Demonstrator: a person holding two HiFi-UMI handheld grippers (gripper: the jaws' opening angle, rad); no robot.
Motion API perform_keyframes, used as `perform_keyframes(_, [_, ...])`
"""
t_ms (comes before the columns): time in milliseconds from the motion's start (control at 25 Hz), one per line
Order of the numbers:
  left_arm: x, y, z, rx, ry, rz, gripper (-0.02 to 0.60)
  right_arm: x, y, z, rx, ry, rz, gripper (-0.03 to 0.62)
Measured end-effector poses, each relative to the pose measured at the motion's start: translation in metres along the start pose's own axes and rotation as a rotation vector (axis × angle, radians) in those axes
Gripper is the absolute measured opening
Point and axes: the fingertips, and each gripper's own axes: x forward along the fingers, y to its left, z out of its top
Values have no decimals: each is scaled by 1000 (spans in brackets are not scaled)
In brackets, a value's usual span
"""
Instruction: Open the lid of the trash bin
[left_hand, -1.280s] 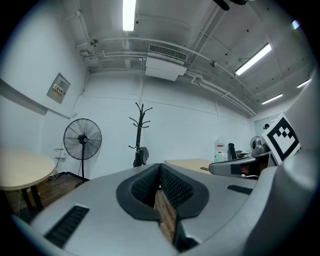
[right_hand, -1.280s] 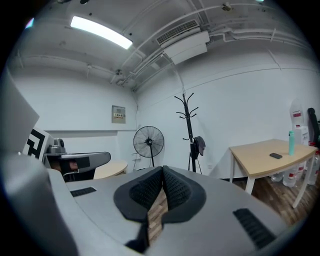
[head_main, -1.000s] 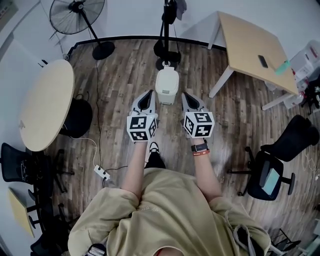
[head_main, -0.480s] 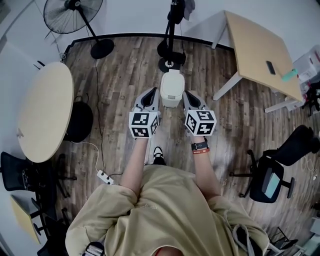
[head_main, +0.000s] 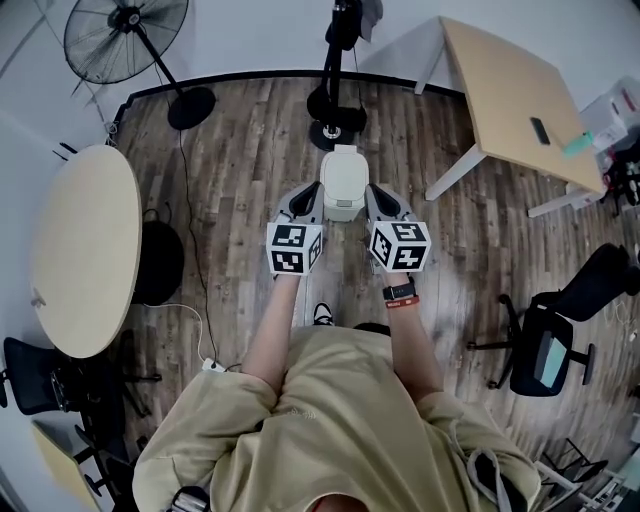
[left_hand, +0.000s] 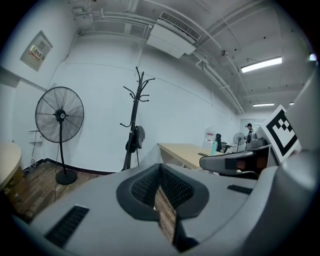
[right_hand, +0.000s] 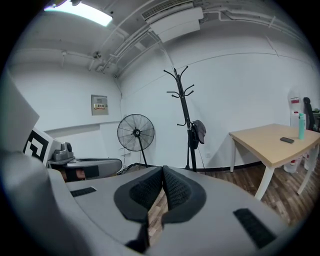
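trash bin (head_main: 343, 180) top: free above | left claw (head_main: 302, 192), right claw (head_main: 379, 192) flank it | coat stand base (head_main: 331, 132) seemingly close behind

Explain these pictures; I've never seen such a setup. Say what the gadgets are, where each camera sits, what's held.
A person stands holding a two-jaw gripper in each hand: left gripper, right gripper. The marker cubes are parts of them. The top-down picture comes from a camera on the person's head; the other two ride on the grippers, looking along their jaws. On the wooden floor, seen between the grippers, stands a white trash bin, lid down. Beyond it are a coat stand and a fan. Both grippers' jaws are closed on nothing.
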Motion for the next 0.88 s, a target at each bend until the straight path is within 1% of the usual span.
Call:
perform_keyframes(160, [14, 11, -17, -9, 28, -35, 23, 16, 2, -18, 7, 39, -10, 6])
perform_keyframes(320, [30, 13, -38, 11, 73, -49, 23, 25, -8, -39, 54, 80, -26, 6])
perform_keyframes(600, [69, 18, -75, 4, 126, -59, 23, 62, -41, -79, 107, 150, -25, 6])
perform_keyframes(680, [84, 23, -82, 1, 140, -60, 23, 78, -53, -91, 146, 172, -19, 6])
perform_keyframes(760, [100, 28, -93, -2, 160, -64, 23, 94, -64, -106, 182, 198, -13, 6])
perform_keyframes(880, [119, 34, -115, -14, 194, -64, 23, 113, -77, -131, 196, 242, -11, 6])
